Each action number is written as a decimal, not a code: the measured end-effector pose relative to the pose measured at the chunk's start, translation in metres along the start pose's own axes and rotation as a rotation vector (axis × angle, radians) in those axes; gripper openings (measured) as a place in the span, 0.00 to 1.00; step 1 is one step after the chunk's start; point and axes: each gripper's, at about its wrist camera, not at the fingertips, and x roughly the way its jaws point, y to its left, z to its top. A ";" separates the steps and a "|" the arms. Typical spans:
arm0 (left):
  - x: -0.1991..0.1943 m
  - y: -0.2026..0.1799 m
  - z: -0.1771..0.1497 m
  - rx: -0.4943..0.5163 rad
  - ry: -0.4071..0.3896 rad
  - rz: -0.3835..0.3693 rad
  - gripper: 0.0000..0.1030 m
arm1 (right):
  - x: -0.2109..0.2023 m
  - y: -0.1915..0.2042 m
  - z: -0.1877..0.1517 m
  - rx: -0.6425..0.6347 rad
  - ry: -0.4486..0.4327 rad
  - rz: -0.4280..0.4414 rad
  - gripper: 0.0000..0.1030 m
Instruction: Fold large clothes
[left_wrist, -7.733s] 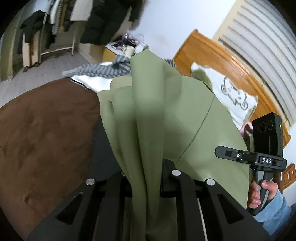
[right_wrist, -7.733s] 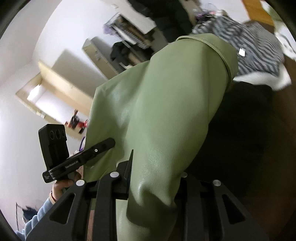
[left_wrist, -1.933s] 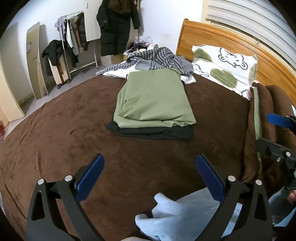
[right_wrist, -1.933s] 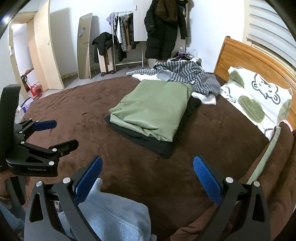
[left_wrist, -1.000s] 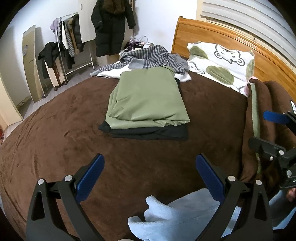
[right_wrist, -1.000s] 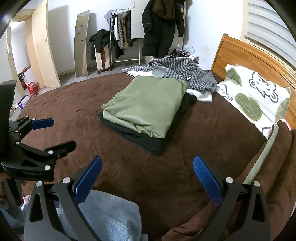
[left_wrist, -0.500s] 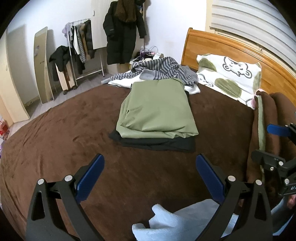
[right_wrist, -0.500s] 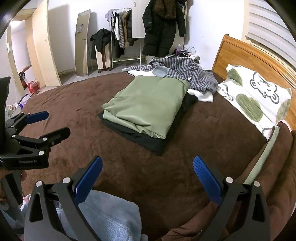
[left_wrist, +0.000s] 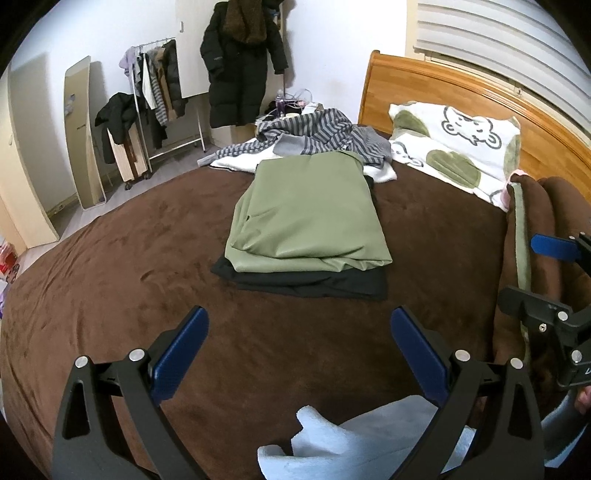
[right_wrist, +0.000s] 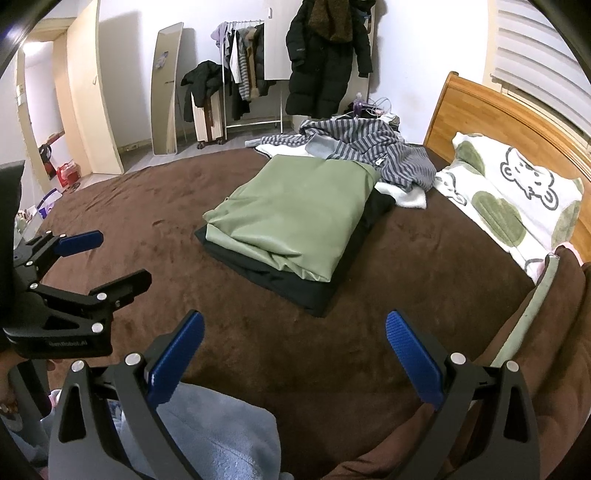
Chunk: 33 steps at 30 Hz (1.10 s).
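Green, smooth, slightly shiny folded garment (left_wrist: 308, 214) is sitting in the middle of my brown plush bed (left_wrist: 122, 266), stacked right on top of a folded black garment (left_wrist: 306, 284) that peeks out along the near edge. Both my left tongs (left_wrist: 299, 350) and right tongs (right_wrist: 293, 350) are spread wide apart with nothing in them, hovering over the near side of the bed, well apart from the stack.

My guess is the green one is done and the grey-striped crumpled top (right_wrist: 373, 151) in the heap behind it, lying over a white fluffy piece (right_wrist: 406, 197), is up next. That stripey thing looks soft and floppy, probably light, so it'll sag and bunch the second I lift it. I'd grab it with one set of tongs at each shoulder or along the hem so it hangs flat. It touches the far edge of the green stack, so dragging it out carelessly could mess up the fold. Bear-print white and green pillow (right_wrist: 517, 192) sits off by the wooden headboard, out of the way.
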 end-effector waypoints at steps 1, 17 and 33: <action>0.000 -0.001 0.000 0.003 0.001 0.000 0.94 | 0.000 0.000 0.000 -0.001 0.000 -0.001 0.94; 0.004 -0.007 0.000 0.010 0.015 -0.023 0.94 | 0.001 0.000 0.000 0.002 0.001 0.002 0.94; 0.003 -0.010 0.002 0.012 0.009 -0.021 0.94 | 0.001 0.001 -0.001 0.001 0.000 0.002 0.94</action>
